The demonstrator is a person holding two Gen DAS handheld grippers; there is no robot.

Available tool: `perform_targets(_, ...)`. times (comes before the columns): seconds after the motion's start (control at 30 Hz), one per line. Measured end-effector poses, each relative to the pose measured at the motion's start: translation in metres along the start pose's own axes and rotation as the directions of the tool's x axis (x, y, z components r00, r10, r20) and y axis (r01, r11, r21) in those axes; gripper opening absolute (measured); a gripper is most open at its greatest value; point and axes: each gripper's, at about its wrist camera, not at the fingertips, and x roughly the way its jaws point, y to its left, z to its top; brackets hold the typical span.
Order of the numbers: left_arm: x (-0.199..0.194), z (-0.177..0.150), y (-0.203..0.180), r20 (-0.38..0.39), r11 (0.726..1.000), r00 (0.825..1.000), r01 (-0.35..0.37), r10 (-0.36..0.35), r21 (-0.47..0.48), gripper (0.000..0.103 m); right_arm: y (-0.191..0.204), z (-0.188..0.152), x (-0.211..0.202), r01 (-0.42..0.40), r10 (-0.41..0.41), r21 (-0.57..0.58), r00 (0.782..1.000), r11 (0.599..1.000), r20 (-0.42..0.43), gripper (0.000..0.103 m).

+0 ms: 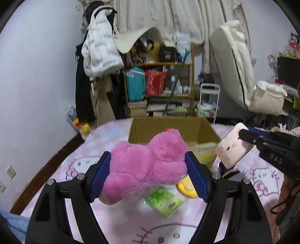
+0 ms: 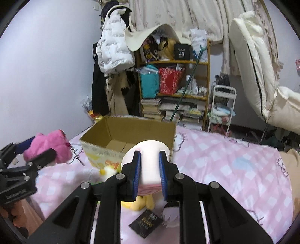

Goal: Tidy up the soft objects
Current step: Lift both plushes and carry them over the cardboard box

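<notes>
White puffer jacket beside cluttered wooden shelf, curtain behind.

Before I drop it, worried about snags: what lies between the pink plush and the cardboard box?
Nothing: in the left wrist view the pink plush hangs just before the cardboard box.

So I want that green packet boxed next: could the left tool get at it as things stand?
Probably not yet. The left tool is closed on the pink plush, which hangs right above the green packet; it would need to drop the plush in the cardboard box first.
</notes>
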Motion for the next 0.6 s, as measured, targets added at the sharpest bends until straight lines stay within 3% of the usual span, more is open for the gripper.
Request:
perform_targets(0.33, 0.01, 0.045, 0.015, 0.098, 0.999, 0.994, -0.041, 0.04, 0.004, 0.078, 0.0, 0.044, 0.012, -0.004, 0.006, -0.017, 0.995, 1.0, 0.101, 0.02)
perform_targets(0.6, 0.04, 0.076, 0.02, 0.105, 0.998, 0.994, -0.008, 0.014, -0.055, 0.078, 0.003, 0.065, 0.025, 0.015, -0.009, -0.028, 0.98, 1.0, 0.199, 0.02)
